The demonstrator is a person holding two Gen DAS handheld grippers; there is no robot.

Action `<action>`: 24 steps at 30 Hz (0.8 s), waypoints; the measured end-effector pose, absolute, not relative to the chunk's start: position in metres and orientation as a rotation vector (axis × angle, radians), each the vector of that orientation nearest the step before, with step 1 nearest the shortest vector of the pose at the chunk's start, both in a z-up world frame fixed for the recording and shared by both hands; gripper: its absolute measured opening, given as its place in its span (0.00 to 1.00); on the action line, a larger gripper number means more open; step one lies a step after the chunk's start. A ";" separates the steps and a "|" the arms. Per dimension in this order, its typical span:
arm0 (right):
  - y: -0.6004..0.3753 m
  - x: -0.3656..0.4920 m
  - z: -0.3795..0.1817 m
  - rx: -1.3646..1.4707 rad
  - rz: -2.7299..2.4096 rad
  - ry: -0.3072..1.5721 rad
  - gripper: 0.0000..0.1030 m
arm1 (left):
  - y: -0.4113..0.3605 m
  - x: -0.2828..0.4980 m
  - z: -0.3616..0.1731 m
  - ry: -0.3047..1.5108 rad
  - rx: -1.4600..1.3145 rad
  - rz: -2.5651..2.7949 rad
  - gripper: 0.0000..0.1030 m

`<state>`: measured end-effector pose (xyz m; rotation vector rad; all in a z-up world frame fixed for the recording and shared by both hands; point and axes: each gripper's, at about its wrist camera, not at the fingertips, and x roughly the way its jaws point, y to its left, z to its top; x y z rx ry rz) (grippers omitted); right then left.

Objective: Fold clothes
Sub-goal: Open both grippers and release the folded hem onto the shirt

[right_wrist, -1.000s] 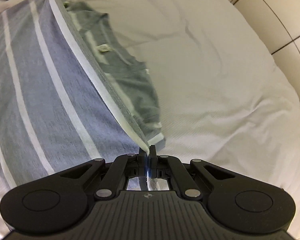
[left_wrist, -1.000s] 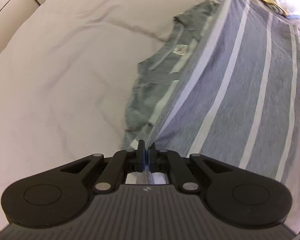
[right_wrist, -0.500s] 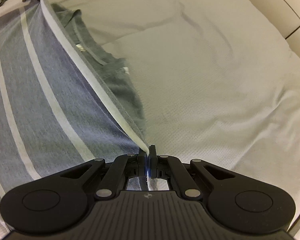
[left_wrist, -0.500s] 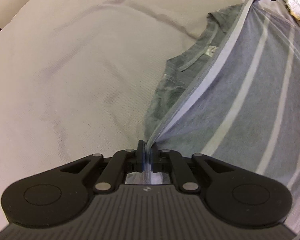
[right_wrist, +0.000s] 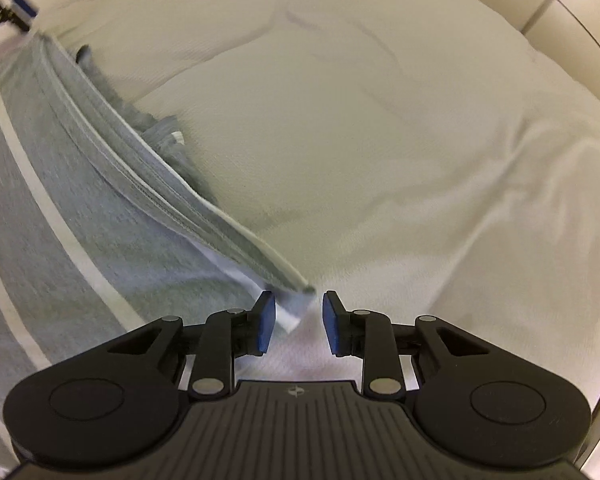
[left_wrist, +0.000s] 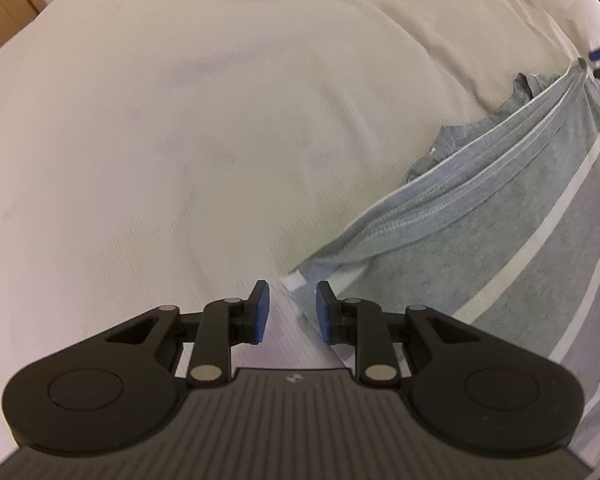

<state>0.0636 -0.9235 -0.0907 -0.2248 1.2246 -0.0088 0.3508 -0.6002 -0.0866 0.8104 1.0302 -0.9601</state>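
Both grippers letting go of a folded striped shirt on a white bed.

The left gripper (left_wrist: 288,312) points steeply down at the sheet (left_wrist: 220,140), its jaws opening; a corner of the shirt (left_wrist: 480,240) lies loose between the blue pads (left_wrist: 262,312), which do not press it. The right gripper (right_wrist: 298,326) is in the same state: jaws opening, with the other corner of the shirt (right_wrist: 80,220) in the gap beside the inner pad, unpressed. The grey shirt with thin white stripes lies on the sheet (right_wrist: 380,140), its top layer folded over so that the stitched hem runs in a straight line from one gripper to the other. Darker grey cloth shows just beyond that hem. Each gripper appears small at the far corner of the other's view.
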 end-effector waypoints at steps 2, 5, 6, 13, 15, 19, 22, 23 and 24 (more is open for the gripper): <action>-0.925 0.057 -0.092 -0.189 -0.022 1.227 0.29 | -0.597 0.347 -0.088 1.036 0.787 -0.987 0.25; -0.922 0.048 -0.092 -0.174 -0.035 1.206 0.29 | -0.606 0.332 -0.084 0.996 0.829 -1.083 0.24; -0.920 0.047 -0.089 -0.164 -0.031 1.191 0.28 | -0.610 0.326 -0.082 0.987 0.835 -1.121 0.24; -0.865 0.070 -0.089 -0.062 0.187 1.160 0.24 | -0.644 0.271 -0.098 1.088 0.851 -1.389 0.25; -0.846 0.080 -0.102 -0.058 0.259 1.195 0.24 | -0.654 0.269 -0.110 1.094 0.873 -1.401 0.24; -0.828 0.106 -0.128 -0.080 0.324 1.245 0.19 | -0.668 0.288 -0.115 1.035 0.794 -1.321 0.25; -0.831 0.118 -0.114 -0.172 0.216 1.120 0.19 | -0.667 0.311 -0.100 0.944 0.674 -1.184 0.24; -0.832 0.122 -0.108 -0.205 0.175 1.071 0.20 | -0.663 0.316 -0.093 0.929 0.639 -1.160 0.24; -0.835 0.123 -0.100 -0.227 0.136 1.025 0.21 | -0.659 0.317 -0.088 0.918 0.618 -1.148 0.24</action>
